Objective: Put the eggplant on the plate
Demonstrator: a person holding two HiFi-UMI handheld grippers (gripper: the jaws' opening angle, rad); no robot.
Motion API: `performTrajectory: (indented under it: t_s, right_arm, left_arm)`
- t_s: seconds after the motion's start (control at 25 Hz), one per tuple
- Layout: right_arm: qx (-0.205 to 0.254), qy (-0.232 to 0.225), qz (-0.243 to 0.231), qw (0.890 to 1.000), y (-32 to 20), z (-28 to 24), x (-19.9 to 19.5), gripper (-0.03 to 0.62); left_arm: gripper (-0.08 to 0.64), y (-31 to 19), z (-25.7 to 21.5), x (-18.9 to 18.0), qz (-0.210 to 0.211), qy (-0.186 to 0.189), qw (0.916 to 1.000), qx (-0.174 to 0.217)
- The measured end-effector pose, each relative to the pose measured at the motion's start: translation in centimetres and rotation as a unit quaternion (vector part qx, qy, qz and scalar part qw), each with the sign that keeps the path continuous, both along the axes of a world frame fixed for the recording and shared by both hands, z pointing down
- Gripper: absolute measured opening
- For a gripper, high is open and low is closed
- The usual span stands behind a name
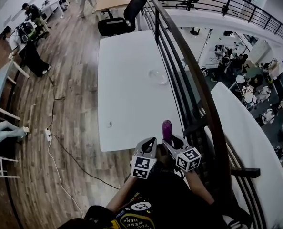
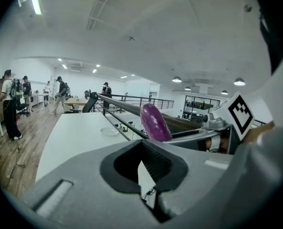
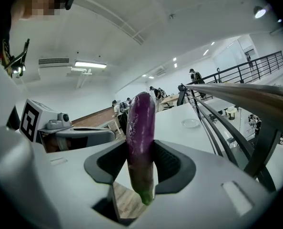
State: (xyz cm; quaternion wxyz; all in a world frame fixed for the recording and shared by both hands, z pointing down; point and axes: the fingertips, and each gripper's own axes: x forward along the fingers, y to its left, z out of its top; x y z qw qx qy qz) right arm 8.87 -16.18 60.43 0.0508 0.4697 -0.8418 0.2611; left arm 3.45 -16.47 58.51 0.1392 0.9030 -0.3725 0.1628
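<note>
A purple eggplant (image 1: 166,129) stands upright in my right gripper (image 1: 168,139), which is shut on its lower half, green stem end down. In the right gripper view the eggplant (image 3: 141,142) fills the gap of the right gripper (image 3: 140,171). My left gripper (image 1: 151,142) is beside it on the left, shut and empty; its own view shows the left gripper (image 2: 144,170) and the eggplant (image 2: 155,122) off to the right. Both grippers hover at the near edge of the white table (image 1: 125,94). A clear plate (image 1: 158,77) lies far ahead by the table's right edge, also visible as plate (image 2: 109,131) and plate (image 3: 191,123).
A black metal railing (image 1: 189,80) runs along the table's right side over a drop to a lower floor. A black office chair (image 1: 127,15) stands at the table's far end. People (image 1: 34,18) are at the far left, and a cable (image 1: 60,147) lies on the wooden floor.
</note>
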Motion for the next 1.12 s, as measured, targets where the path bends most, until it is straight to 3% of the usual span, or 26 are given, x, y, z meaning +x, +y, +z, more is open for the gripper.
performTrajectory:
  t_s: [0.4, 0.56, 0.72, 1.12]
  right_arm:
    - [0.028, 0.03, 0.036, 0.999, -9.0, -1.1, -1.5, 0.179]
    - [0.014, 0.04, 0.06, 0.997, -10.0, -0.4, -2.3, 0.179]
    - [-0.019, 0.047, 0.053, 0.997, -9.7, 1.7, -3.3, 0.179]
    - [-0.038, 0.051, 0.03, 0.998, -13.9, 2.6, -2.6, 0.179]
  left_arm:
    - [0.005, -10.6, -0.6, -1.7, 0.033, 0.02, 0.9992, 0.01]
    - [0.005, -11.7, 0.7, -1.7, 0.063, 0.029, 0.9975, -0.014]
    - [0.005, -12.2, 2.4, -1.3, 0.074, 0.032, 0.996, -0.038]
    - [0.005, -17.3, 4.2, -1.6, 0.039, 0.027, 0.9974, -0.054]
